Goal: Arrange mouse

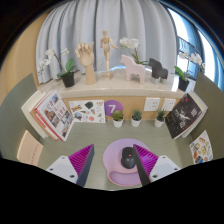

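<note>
A dark mouse (128, 157) rests on a round lilac mouse pad (111, 168) on the grey-green table. My gripper (113, 150) is open and low over the table, with its magenta pads (74, 163) facing inward. The mouse stands between the fingers, close against the right finger, with a wide gap to the left finger. The lilac pad lies between and just under the fingers. Whether the right finger touches the mouse is not clear.
Three small potted plants (137, 118) and a purple card (112, 107) stand beyond the mouse. Magazines lean at the left (52, 115) and right (185, 115). On the shelf behind are a wooden mannequin (88, 55), a white unicorn figure (135, 65) and orchids (62, 68).
</note>
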Motion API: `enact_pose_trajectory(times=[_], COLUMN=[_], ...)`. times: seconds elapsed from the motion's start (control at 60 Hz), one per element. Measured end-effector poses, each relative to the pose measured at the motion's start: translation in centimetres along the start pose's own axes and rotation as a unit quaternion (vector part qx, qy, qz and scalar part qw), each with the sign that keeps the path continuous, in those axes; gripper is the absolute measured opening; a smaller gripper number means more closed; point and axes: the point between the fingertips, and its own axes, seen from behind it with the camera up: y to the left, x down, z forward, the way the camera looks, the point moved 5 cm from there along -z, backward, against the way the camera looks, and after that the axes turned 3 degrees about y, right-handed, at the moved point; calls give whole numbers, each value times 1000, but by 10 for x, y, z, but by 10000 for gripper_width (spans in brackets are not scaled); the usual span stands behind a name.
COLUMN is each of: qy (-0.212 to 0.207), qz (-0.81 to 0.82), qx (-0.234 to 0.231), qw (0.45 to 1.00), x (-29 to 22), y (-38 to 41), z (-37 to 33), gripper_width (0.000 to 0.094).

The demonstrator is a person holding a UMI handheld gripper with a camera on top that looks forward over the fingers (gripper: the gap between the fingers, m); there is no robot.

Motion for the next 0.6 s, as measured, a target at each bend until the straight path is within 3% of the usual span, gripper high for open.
enact_pose_trajectory(times=[0.283, 0.6], qy=[-32, -53], qz=[14, 11], qx=[-25, -7], qw=[999, 998], x=[-4, -2], y=[41, 45], z=[-79, -105], gripper_width=[770, 762])
